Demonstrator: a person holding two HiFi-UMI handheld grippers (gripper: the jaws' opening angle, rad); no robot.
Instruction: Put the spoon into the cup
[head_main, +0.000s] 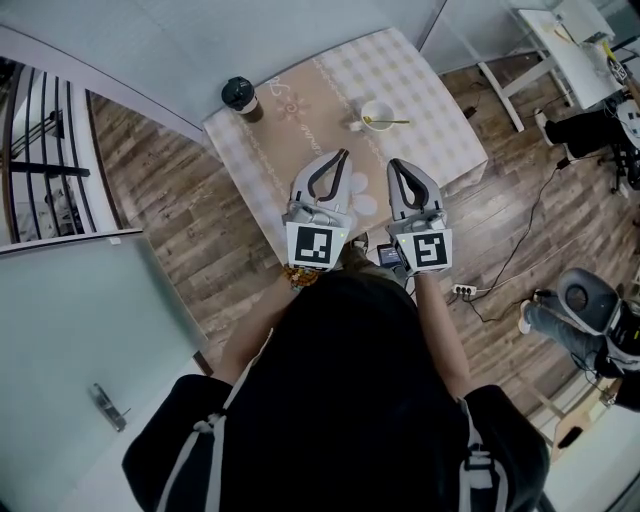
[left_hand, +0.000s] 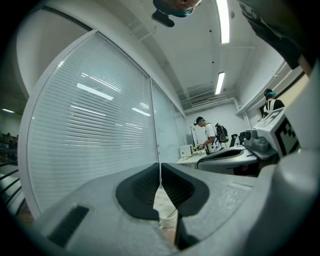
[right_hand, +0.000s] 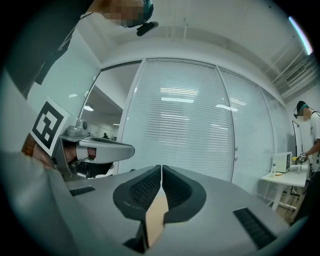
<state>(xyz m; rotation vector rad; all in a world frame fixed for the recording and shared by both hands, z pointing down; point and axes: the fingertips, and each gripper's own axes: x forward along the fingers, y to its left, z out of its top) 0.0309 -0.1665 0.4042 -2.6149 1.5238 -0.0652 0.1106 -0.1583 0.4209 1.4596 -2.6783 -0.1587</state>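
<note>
Both claws are pressed together with nothing in them, left claw and right claw side by side over the worktop's near edge. The white cup sits further out, with the spoon resting across it, handle poking right.

Left hand-held gripper, jaws together, white cup beyond
</note>
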